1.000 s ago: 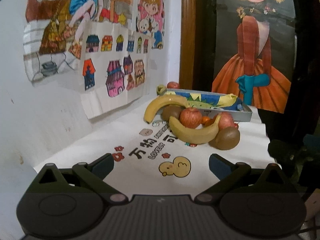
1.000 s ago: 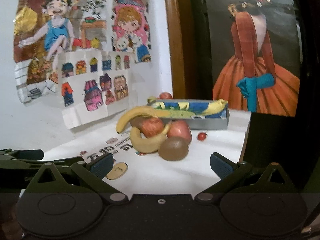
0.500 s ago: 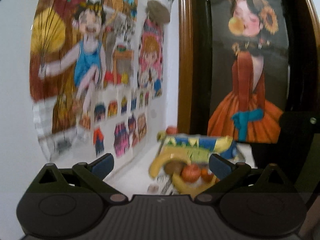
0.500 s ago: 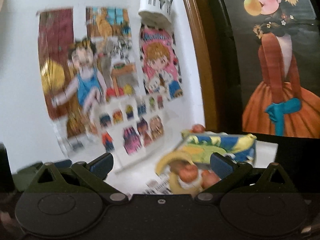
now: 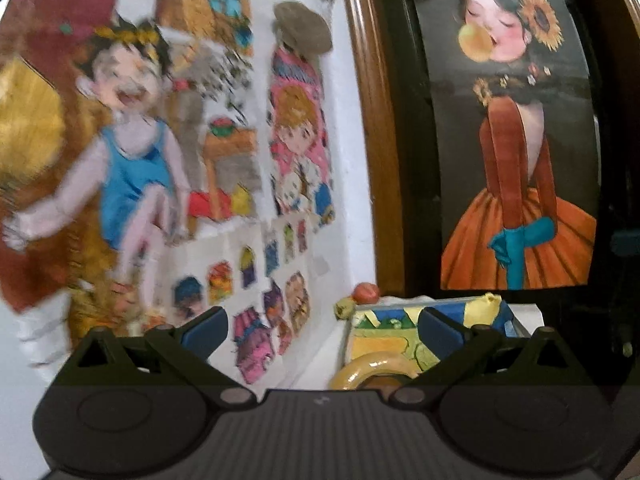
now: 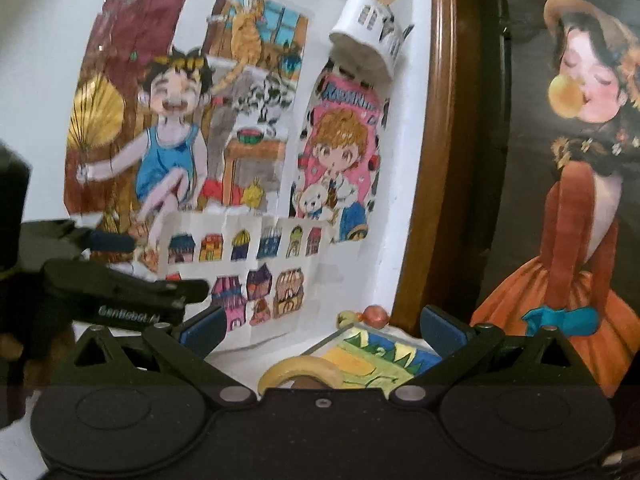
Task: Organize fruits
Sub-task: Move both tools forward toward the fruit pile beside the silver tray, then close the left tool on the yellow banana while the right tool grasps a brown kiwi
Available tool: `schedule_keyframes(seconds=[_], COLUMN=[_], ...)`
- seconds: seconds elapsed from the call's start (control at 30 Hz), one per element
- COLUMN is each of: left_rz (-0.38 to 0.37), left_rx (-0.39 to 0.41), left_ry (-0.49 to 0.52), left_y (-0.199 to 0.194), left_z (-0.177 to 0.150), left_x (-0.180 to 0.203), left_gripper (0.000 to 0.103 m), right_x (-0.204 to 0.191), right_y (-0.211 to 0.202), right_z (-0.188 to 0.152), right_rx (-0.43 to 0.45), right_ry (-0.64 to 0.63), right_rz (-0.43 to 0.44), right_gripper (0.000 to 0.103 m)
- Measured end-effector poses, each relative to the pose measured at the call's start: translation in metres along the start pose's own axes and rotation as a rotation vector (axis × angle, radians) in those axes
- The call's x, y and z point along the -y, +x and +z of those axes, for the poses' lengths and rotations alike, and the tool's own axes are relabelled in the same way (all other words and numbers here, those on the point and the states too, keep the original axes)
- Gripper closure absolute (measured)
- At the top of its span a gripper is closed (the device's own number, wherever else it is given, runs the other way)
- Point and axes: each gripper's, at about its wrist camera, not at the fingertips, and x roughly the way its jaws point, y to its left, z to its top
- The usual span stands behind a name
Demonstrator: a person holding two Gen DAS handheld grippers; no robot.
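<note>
"GenRobot"-like lettering on left gripper (image 6: pixel 132 264)

A white table (image 6: pixel 296 344) shows only as a narrow strip just past the tips of each hand-held gripper, running back to the wall corner. On it, straight ahead of the right hand-held gripper (image 6: pixel 322 326), lies a flat rectangular tray with a painted blue, green and yellow picture inside (image 6: pixel 384 354). A curved yellow banana (image 6: pixel 300 368) lies at the tray's near edge, closest to the fingers. Beyond the tray's far corner, in the corner, sit a small round red fruit (image 6: pixel 375 313) and a small yellowish-green fruit (image 6: pixel 346 316), close together.
</note>
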Motion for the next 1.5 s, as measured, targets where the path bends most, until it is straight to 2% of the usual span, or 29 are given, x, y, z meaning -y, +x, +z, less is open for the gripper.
schedule_keyframes(seconds=[0.23,0.4,0.57,0.73,0.9,1.03,1.2,1.5], left_rz=[-0.193,-0.336,-0.432,-0.554,-0.669,-0.716,-0.768,-0.806], left_rx=[-0.070,-0.090,-0.061,-0.083,-0.111,-0.141,-0.184,-0.237], left_ry=[-0.024,0.008,0.176,0.330,0.487,0.564,0.612,0.617], left_y=[0.072,0.102,0.113,0.124,0.137,0.152,0.171,0.187], left_z=[-0.052,-0.090,-0.115,-0.133,-0.148,-0.156,-0.161,-0.160], left_x=[0.001,0.004,0.018,0.038,0.053,0.060,0.063,0.061], left_gripper=[0.000,0.000,0.000,0.000,0.000,0.000,0.000,0.008], right_x=[0.018,0.019,0.029,0.040,0.041,0.041,0.047,0.047], right_y=[0.042,0.064,0.080,0.097,0.115,0.126,0.133,0.145], right_z=[-0.064,-0.112,-0.141,-0.162,-0.181,-0.193,-0.200,-0.206], right_rx=[-0.082,-0.175,-0.233,-0.305,-0.381,-0.414,-0.430,-0.446], right_ry=[0.085,0.128,0.152,0.171,0.137,0.122,0.136,0.149], right_rz=[0.009,-0.015,-0.042,-0.042,-0.020,0.001,0.008,0.024], right_gripper=[0.001,0.001,0.001,0.001,0.001,0.001,0.002,0.005])
